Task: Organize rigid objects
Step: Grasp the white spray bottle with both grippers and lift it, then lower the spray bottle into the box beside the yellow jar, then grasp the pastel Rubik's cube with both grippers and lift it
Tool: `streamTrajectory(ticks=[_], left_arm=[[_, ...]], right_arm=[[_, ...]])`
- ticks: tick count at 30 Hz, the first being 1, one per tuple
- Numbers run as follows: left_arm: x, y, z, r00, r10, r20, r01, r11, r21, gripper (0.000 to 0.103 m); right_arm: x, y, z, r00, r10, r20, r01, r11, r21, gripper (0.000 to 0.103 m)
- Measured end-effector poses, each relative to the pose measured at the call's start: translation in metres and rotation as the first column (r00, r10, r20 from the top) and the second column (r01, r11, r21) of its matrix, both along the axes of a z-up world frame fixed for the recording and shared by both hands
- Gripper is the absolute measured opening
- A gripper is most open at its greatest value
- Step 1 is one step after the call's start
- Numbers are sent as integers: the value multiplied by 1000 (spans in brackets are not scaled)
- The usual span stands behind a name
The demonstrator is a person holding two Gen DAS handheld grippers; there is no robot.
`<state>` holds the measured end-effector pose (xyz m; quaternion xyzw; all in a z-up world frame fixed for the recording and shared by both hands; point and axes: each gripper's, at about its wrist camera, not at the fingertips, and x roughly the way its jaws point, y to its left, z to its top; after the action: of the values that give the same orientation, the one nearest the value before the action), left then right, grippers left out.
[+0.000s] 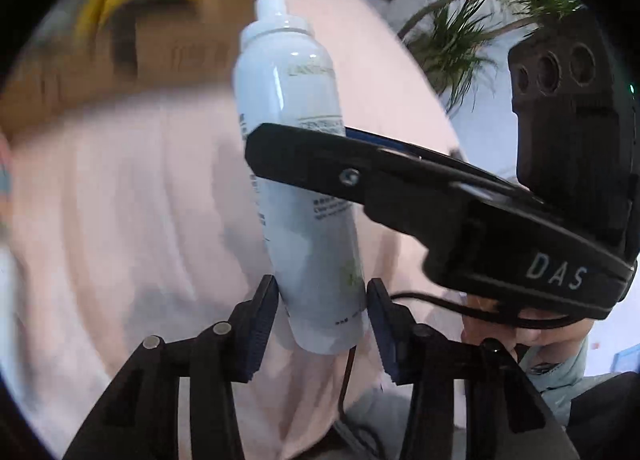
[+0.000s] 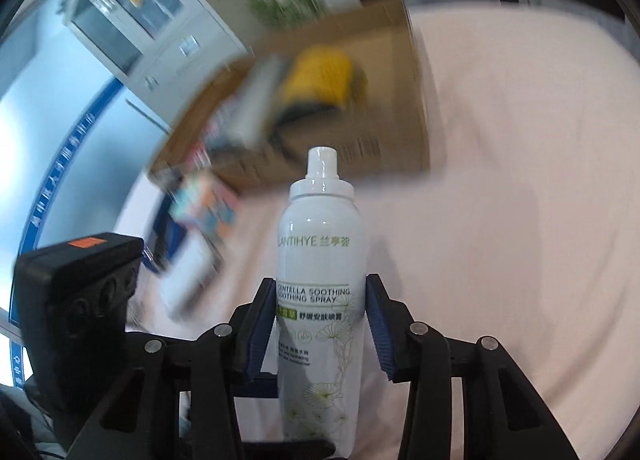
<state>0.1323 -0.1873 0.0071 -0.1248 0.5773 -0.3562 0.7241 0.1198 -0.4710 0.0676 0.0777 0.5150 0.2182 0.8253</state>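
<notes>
A white spray bottle with a white cap and green print is held off the pink cloth. In the left wrist view my left gripper has both blue pads pressed on the bottle's lower end. My right gripper is shut on the bottle's printed body, cap pointing away from the camera. In the left wrist view the right gripper's near finger reaches in from the right across the bottle's middle; the far finger is mostly hidden behind it.
A blurred cardboard box lies on the pink cloth, with a yellow item and other things inside. Colourful packets lie left of it. A person's hand holds the right gripper. A plant stands behind.
</notes>
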Motion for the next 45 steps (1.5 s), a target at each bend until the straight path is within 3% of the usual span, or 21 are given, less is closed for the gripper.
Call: streamTrajectory(ticks=[4,8,11,12,13,16,19,22,25,27,28,30,32,34,37,40,42,45], left_arm=[[57,2,49,992,41,120,-38,999,-23,44],[121,7,58,992,97,77,-92,994,-62,43],[155,5,45,990,137,26,-136,990,-44,44],[164,7,40,988,152,-25,-153,985,-81,43],[170,7,36,984,172,-47,-175,983,-56,43],[175,3,28,981,184,-61,-186,982,-19,34],[166,2,29,984,145,-101,-148,989,-27,32],[149,5,39,990,128,-53,-129,992,-8,32],[121,27,48,987,154,55,-155,988,7,32],[86,47,65,967,182,177,-190,981,30,37],[71,59,74,949,196,245,-216,975,56,39],[34,88,96,894,250,372,-317,939,130,63],[-3,129,115,826,318,465,-432,888,160,79],[-38,170,136,765,353,538,-502,850,156,83],[-82,216,148,741,388,549,-581,779,234,83],[-118,263,139,715,462,525,-650,716,255,83],[-132,285,120,725,499,474,-648,727,225,83],[-141,289,82,773,518,366,-595,793,133,83]], right_arm=[[49,-1,55,991,24,131,-24,1000,3,42],[122,2,78,988,40,152,-38,999,-11,42],[175,0,72,993,54,103,-53,999,-11,42],[194,-1,64,996,46,71,-45,999,-8,43],[206,-1,57,998,47,47,-47,999,-11,43],[233,-3,37,999,34,3,-35,999,21,43],[247,1,17,999,-4,-32,3,999,-46,43],[239,11,0,998,4,-58,-9,996,-86,47],[218,16,7,999,7,-51,-12,994,-106,70],[197,18,19,1000,-12,4,13,991,-135,78],[182,19,28,998,-29,52,37,987,-159,83],[147,19,47,987,-56,150,82,982,-172,90],[103,23,60,971,-58,230,100,980,-173,99],[60,35,66,960,-21,278,76,979,-189,102],[2,73,58,948,70,311,-4,978,-209,102],[-40,116,36,947,191,259,-151,974,-166,102],[-60,148,16,940,273,204,-248,959,-140,102],[-76,179,-13,948,298,109,-284,951,-124,101]])
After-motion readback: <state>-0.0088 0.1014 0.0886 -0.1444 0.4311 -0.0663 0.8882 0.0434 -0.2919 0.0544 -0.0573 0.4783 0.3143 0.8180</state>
